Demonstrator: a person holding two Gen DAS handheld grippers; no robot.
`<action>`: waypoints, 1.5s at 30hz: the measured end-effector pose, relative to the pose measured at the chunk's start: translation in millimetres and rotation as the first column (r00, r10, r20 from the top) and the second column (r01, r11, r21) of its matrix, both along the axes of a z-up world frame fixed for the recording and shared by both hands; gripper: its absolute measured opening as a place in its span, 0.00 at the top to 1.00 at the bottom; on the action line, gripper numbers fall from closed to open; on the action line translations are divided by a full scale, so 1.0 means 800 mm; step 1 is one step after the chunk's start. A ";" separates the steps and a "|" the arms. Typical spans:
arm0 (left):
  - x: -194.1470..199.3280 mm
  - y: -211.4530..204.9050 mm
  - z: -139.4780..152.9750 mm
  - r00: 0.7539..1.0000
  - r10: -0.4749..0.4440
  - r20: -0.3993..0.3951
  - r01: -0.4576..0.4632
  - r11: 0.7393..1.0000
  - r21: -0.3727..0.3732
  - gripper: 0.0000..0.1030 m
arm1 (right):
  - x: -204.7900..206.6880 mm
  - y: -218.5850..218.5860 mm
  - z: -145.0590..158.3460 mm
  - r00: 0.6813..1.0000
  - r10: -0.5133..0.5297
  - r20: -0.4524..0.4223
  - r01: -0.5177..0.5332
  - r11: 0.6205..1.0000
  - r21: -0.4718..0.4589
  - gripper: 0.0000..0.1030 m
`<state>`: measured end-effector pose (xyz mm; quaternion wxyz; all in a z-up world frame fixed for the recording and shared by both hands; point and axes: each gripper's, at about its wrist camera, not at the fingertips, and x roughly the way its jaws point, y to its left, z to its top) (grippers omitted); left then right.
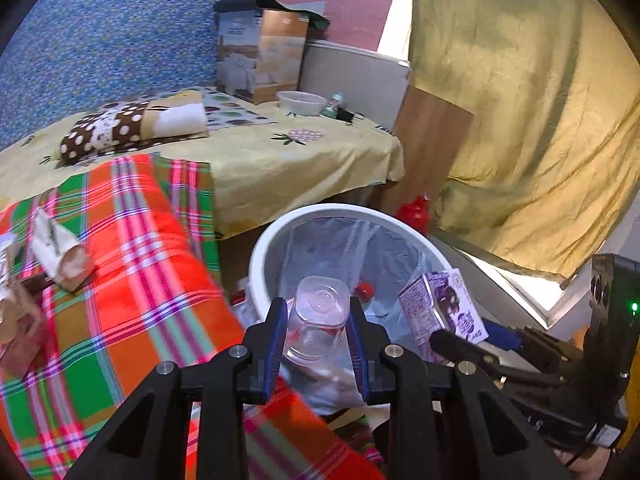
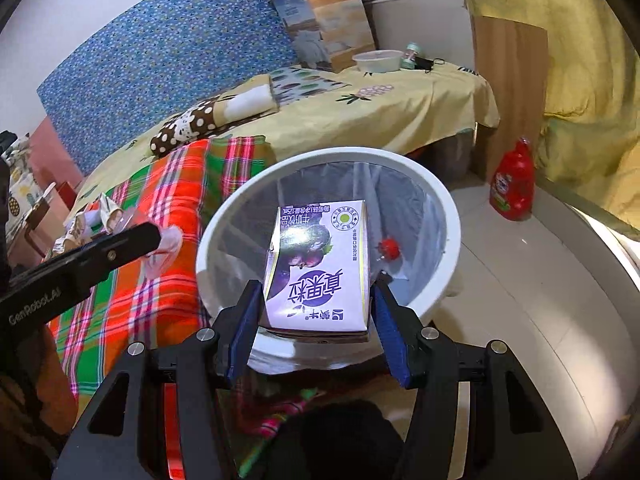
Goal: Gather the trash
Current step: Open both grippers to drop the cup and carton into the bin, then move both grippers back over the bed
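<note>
My left gripper (image 1: 318,322) is shut on a clear plastic cup (image 1: 318,320), bottom pointing forward, held near the rim of the white trash bin (image 1: 280,232). My right gripper (image 2: 316,300) is shut on a purple milk carton (image 2: 320,268) and holds it above the bin (image 2: 448,216). The bin is lined with a clear bag and has a small red item (image 2: 389,249) inside. The carton also shows at the right of the left wrist view (image 1: 442,306). Crumpled paper trash (image 1: 60,252) lies on the plaid blanket (image 1: 132,280).
A bed with a yellow sheet (image 1: 280,160) holds a dotted pillow (image 1: 132,128), a cardboard box (image 1: 260,56) and a white bowl (image 1: 302,102). A red detergent bottle (image 2: 514,184) stands on the floor by a wooden board (image 2: 508,92). A yellow curtain (image 1: 520,100) hangs at right.
</note>
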<state>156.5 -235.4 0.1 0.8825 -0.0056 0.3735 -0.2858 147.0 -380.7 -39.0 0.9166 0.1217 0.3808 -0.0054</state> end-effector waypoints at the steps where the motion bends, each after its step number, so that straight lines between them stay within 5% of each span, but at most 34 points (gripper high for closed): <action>1: 0.002 -0.006 -0.001 1.000 -0.006 -0.001 0.006 1.000 0.001 0.71 | 0.000 -0.002 0.000 1.000 -0.002 -0.002 0.002 1.000 0.000 0.45; 18: 0.022 -0.032 -0.030 0.998 -0.032 -0.055 0.033 0.999 0.011 0.71 | 0.011 -0.009 -0.008 0.999 0.003 -0.038 -0.004 1.000 -0.019 0.45; 22: 0.023 -0.032 -0.028 0.998 -0.033 -0.054 0.033 0.999 0.006 0.55 | 0.009 -0.011 -0.008 1.000 -0.010 -0.028 0.009 1.000 -0.023 0.41; 25: 0.023 -0.029 -0.025 0.998 -0.034 -0.057 0.034 0.999 -0.004 0.55 | 0.007 -0.013 -0.005 1.000 -0.019 -0.020 0.019 1.000 -0.021 0.41; 45: -0.028 0.071 -0.001 0.992 0.117 -0.039 -0.119 0.992 -0.049 0.55 | -0.009 0.039 0.018 0.993 0.101 0.056 -0.102 0.995 0.004 0.41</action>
